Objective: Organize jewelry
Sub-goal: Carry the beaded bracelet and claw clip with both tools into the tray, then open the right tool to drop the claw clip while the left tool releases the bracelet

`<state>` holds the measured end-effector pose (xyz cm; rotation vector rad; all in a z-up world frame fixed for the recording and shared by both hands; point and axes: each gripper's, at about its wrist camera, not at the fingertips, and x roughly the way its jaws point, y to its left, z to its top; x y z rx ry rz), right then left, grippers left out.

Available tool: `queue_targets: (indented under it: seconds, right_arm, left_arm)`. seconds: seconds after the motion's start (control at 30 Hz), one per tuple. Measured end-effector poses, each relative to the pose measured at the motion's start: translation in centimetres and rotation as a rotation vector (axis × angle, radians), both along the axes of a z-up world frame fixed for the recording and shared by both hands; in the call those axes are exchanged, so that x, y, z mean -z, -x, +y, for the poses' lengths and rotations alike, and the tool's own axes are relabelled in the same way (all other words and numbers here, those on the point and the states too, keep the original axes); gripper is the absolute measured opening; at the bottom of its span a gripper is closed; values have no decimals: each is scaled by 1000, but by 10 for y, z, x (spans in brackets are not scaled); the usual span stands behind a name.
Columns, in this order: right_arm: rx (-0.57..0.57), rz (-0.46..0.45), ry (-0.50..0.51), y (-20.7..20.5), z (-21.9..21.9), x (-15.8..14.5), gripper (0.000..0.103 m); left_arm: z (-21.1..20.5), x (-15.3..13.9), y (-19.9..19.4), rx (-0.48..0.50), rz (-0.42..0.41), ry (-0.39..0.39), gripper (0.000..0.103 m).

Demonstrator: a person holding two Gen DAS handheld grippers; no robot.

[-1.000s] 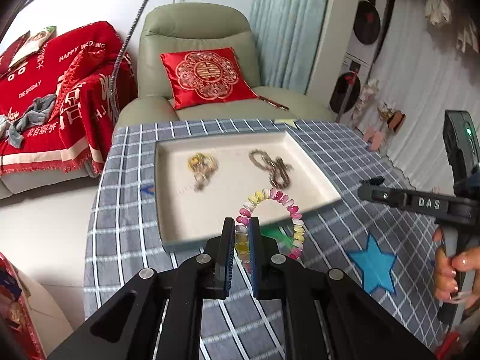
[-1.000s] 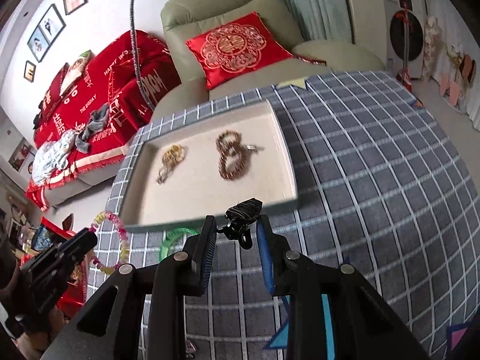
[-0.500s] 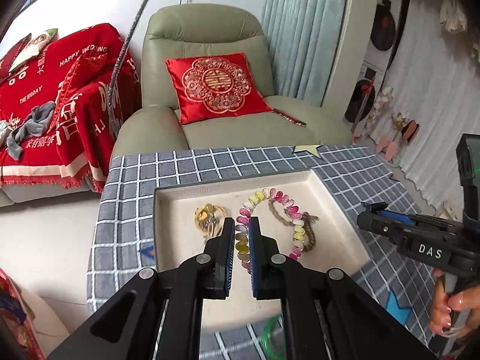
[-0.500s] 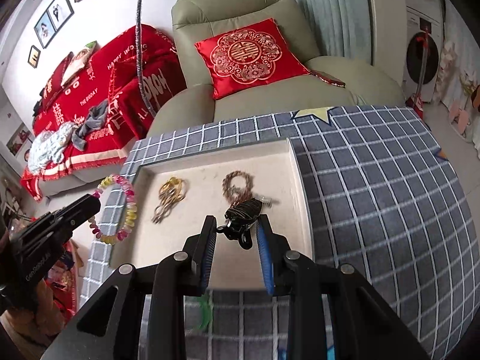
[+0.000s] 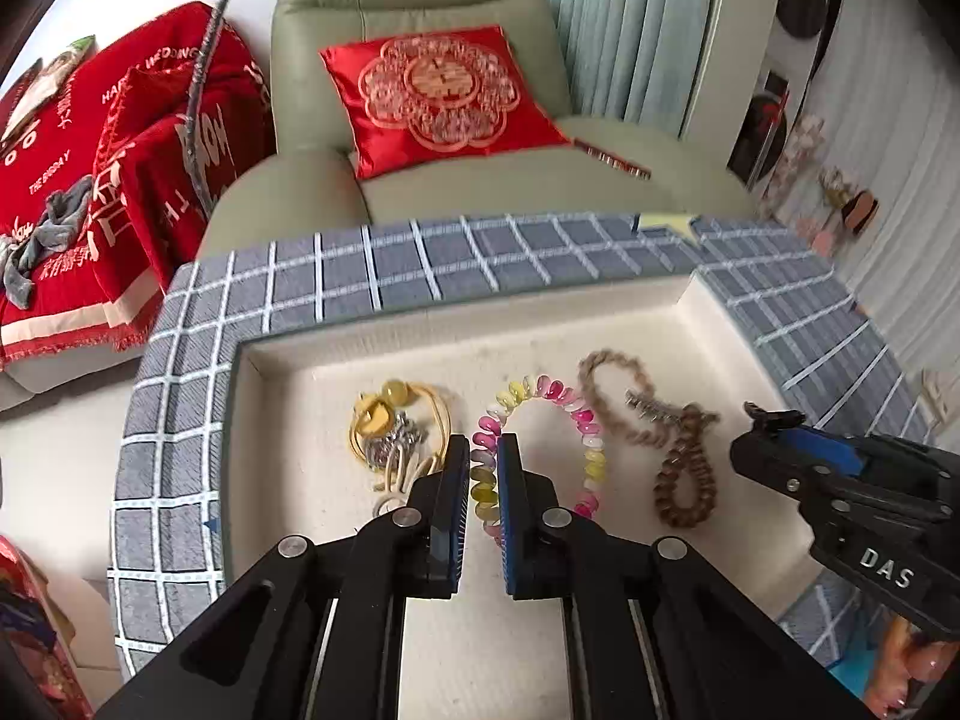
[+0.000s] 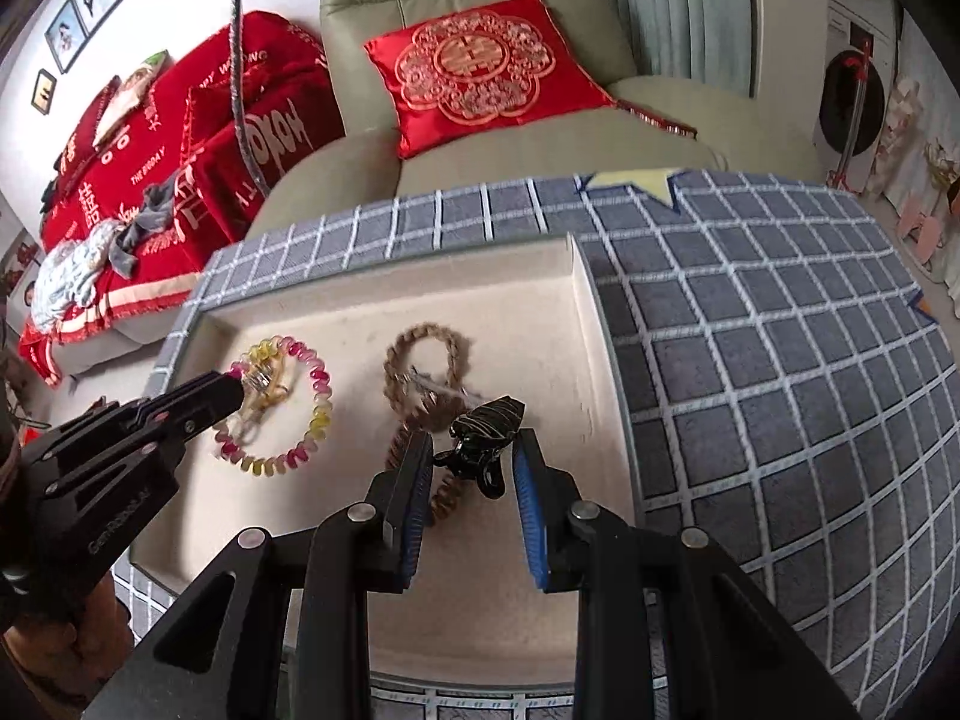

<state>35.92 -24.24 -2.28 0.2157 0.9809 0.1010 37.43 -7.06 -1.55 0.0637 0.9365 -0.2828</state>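
A cream tray (image 5: 540, 318) sits on the checked cloth. My left gripper (image 5: 483, 468) is shut on a pink-and-yellow bead bracelet (image 5: 570, 414), held over the tray's middle; it also shows in the right wrist view (image 6: 312, 384). My right gripper (image 6: 474, 468) is shut on a black hair claw clip (image 6: 483, 432), over the tray's right part above the brown bead bracelets (image 6: 420, 354). Those brown bracelets (image 5: 684, 462) and a yellow cord piece with beads (image 5: 390, 420) lie in the tray. The right gripper shows in the left wrist view (image 5: 774, 426).
A green armchair with a red cushion (image 5: 444, 90) stands behind the table. A red blanket (image 5: 90, 150) covers the couch at left. A yellow star (image 6: 630, 183) marks the cloth beyond the tray. The table's far edge is close behind the tray.
Both grippers have moved forward from before the tray's near edge to over the tray, each still holding its item. The tray now looks much closer.
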Motion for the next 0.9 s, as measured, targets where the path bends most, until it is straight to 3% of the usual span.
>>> queue_targets:
  seconds: [0.43, 0.57, 0.67, 0.77, 0.9]
  right_arm:
    - [6, 21, 2, 2, -2, 20, 30]
    - [3, 22, 11, 2, -1, 19, 32]
    - [12, 26, -2, 2, -2, 19, 38]
    - [9, 15, -21, 4, -2, 16, 63]
    - [19, -16, -62, 9, -3, 5, 66]
  left_arm:
    - [-4, 28, -4, -23, 51, -78, 24]
    - [-7, 28, -1, -17, 32, -102, 24]
    - [-10, 28, 1, -12, 24, -115, 24]
    - [-11, 28, 1, -12, 24, -111, 24]
    - [-10, 27, 3, -10, 23, -104, 24]
